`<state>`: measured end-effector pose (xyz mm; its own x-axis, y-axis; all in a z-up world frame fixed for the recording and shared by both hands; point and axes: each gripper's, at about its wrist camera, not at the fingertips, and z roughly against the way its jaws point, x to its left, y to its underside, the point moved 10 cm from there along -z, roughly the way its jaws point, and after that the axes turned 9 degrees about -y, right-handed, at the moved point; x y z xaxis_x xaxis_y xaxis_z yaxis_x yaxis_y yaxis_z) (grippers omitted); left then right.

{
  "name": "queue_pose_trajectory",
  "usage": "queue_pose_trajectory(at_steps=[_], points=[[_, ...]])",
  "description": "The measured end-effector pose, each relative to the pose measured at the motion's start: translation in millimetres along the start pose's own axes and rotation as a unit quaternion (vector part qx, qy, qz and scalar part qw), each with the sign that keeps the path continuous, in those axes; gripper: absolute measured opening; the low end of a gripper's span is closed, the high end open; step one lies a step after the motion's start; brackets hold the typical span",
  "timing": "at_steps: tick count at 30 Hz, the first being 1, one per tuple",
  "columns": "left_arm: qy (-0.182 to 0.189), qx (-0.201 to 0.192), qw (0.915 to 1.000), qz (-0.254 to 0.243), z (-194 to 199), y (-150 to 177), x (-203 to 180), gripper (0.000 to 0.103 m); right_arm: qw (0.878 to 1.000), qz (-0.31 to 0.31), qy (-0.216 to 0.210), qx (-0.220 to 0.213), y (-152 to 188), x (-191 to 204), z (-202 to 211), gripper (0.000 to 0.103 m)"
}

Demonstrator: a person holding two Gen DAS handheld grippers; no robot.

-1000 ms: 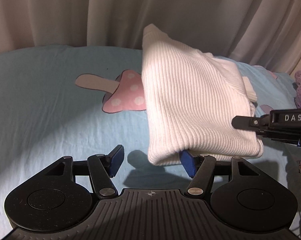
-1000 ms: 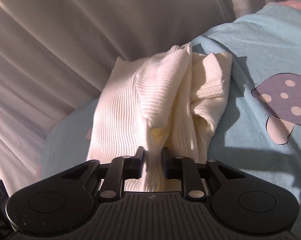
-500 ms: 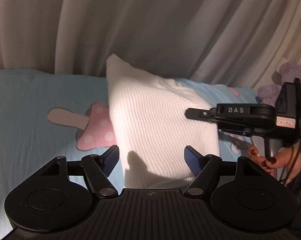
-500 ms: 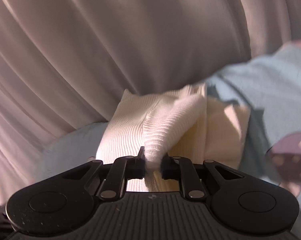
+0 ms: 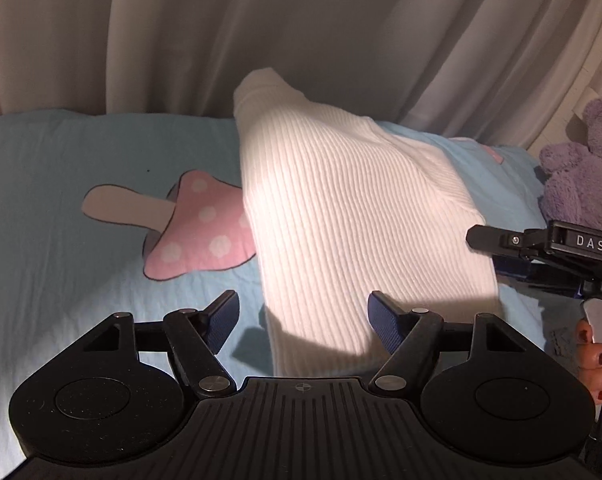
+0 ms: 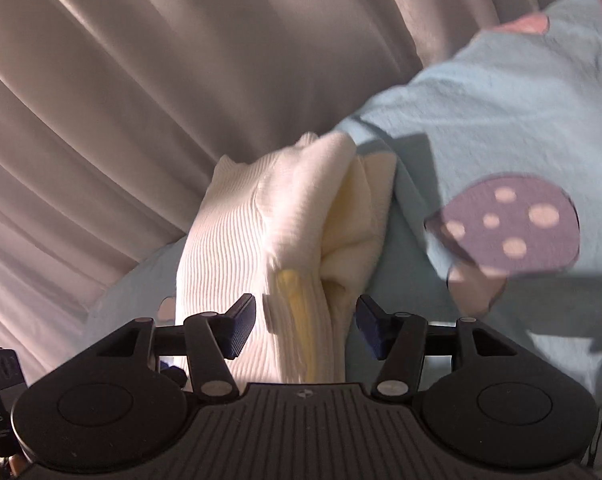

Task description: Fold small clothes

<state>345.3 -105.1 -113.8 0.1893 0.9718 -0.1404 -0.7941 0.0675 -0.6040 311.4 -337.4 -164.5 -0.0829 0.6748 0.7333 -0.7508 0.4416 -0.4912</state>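
A folded white ribbed knit garment [image 5: 353, 216] lies on the light blue bedsheet [image 5: 53, 208]. My left gripper [image 5: 303, 316] is open, its blue pads on either side of the garment's near edge without gripping it. In the right wrist view the same garment [image 6: 261, 240] shows its stacked layers, with a yellowish inner fold. My right gripper [image 6: 305, 328] is open, its pads apart on either side of the garment's end. The right gripper also shows in the left wrist view [image 5: 541, 248], at the garment's right side.
Pale curtains [image 5: 301, 32] hang behind the bed. A purple teddy bear [image 5: 581, 168] sits at the far right. The sheet has a pink mushroom print [image 5: 197, 232] and a purple spotted one [image 6: 513, 228].
My right gripper was shut on the garment's end and has opened, letting it go. The garment has settled onto the sheet. My left gripper stayed open and drew back slightly.
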Motion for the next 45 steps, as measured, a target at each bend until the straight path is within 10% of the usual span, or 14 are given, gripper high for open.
queue_pose_trajectory(at_steps=[7,9,11,14,30,45], points=[[0.008,0.014,0.9997,-0.017,1.0,15.6,-9.1,0.077,0.998,0.028,0.049,-0.022,18.3,9.6,2.3,0.008],[0.008,0.008,0.9998,-0.018,6.2,12.6,-9.0,0.077,0.998,-0.033,-0.042,-0.028,17.5,22.3,9.1,0.006],[0.01,0.001,0.9998,-0.02,10.2,8.2,-8.7,0.077,0.994,-0.069,-0.08,-0.027,20.6,22.9,14.2,0.006],[0.007,0.001,0.9998,-0.018,9.9,6.0,-5.4,0.077,0.996,0.01,0.083,0.011,33.4,-5.7,7.7,0.006],[-0.011,-0.042,0.9967,0.069,-23.1,-79.8,19.3,0.078,0.996,0.062,0.01,-0.067,-45.8,46.9,-2.6,0.028],[-0.147,-0.087,0.985,0.025,-104.0,-131.4,-9.2,0.082,0.949,0.239,0.184,-0.089,-79.1,22.0,-111.6,0.032]])
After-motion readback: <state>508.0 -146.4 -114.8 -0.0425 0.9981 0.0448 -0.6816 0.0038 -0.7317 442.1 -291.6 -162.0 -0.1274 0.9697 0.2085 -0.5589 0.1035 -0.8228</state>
